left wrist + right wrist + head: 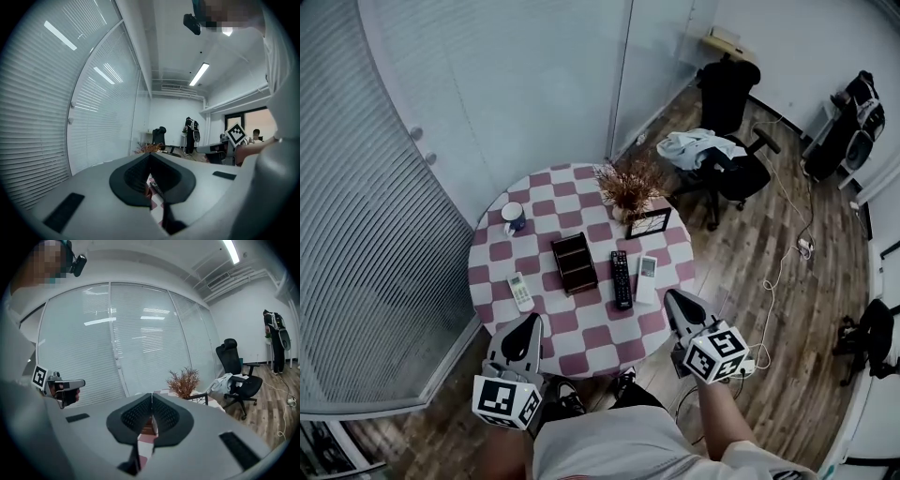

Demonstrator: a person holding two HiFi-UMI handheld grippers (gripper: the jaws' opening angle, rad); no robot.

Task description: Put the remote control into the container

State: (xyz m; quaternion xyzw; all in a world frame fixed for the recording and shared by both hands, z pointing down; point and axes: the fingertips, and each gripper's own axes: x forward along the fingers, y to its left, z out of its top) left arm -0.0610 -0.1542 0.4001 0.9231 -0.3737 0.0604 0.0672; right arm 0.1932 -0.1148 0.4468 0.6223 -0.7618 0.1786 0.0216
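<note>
On the round checkered table [581,342] a black remote control [621,278] lies next to a white remote [646,279]. Left of them stands the dark brown open container [575,262]. A smaller white remote [520,292] lies at the table's left. My left gripper [527,323] hovers over the near left edge, jaws shut and empty [150,155]. My right gripper [673,300] hangs at the near right edge, just right of the white remote, also shut with nothing in it [152,395]. Each gripper's view is mostly filled by its own jaws.
A blue-and-white cup [514,217], a dried plant [628,186] and a small picture frame [648,223] stand at the table's far side. An office chair with clothes [717,159] and floor cables [783,253] are to the right. A blinds-covered glass wall [384,206] curves along the left.
</note>
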